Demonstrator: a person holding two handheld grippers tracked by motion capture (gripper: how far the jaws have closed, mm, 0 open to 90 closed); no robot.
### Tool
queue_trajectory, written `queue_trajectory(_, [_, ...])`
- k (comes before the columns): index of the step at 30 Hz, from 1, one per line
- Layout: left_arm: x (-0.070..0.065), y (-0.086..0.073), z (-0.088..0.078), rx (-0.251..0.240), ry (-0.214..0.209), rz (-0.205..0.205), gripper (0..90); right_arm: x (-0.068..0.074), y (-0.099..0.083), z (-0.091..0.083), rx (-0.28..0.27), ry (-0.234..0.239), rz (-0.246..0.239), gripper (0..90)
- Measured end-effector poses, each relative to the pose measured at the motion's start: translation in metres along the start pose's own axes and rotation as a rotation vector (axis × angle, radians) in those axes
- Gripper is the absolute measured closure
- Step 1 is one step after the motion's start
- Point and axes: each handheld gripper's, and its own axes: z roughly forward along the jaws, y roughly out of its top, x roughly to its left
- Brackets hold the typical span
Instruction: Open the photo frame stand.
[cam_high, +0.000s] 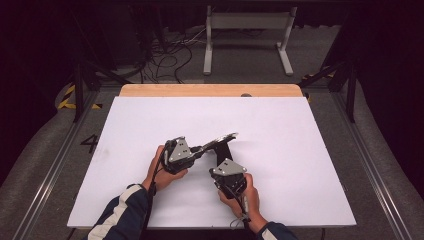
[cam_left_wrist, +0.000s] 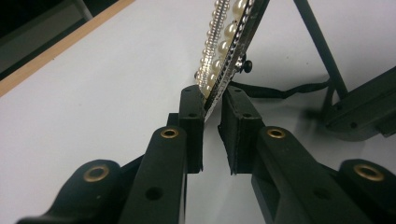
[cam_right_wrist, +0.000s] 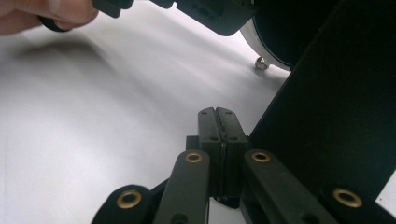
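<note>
1. Nearest the person, the right gripper sits low over the white tabletop; in the right gripper view its fingers are pressed flat together with nothing between them
2. Just beside those closed fingers, on their right, stands a flat black prop panel that belongs to the frame's back; whether it touches them I cannot tell
3. To the left, the left gripper is held in the person's left hand; its fingers are clamped on the lower edge of a pearl-trimmed picture frame
4. The frame is lifted above the middle of the tabletop, tilted, its long axis running from the left gripper up and away toward the far right
5. In the left gripper view a thin black strap trails from the frame's back to a slim black strut, which slants down to the tabletop
6. Beyond the frame the tabletop ends in a wooden edge
7. Farther off, on the grey floor, lie loose cables and a white stand
</note>
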Motion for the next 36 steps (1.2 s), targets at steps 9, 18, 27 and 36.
queue_trajectory(9, [0.000, 0.004, 0.003, -0.028, -0.005, -0.008, 74.1, -0.002, 0.004, 0.003, -0.034, 0.019, 0.011, 90.0])
queue_trajectory(18, [-0.003, 0.005, 0.007, -0.018, 0.001, -0.008, 70.0, 0.000, 0.009, 0.006, -0.048, 0.018, 0.000, 90.0])
queue_trajectory(27, [0.000, 0.004, 0.004, 0.003, 0.001, 0.012, 76.8, 0.001, 0.004, 0.009, -0.018, -0.014, -0.013, 90.0])
queue_trajectory(36, [-0.002, 0.006, 0.002, 0.019, 0.000, 0.040, 77.3, 0.001, 0.001, 0.006, -0.010, -0.008, -0.022, 90.0])
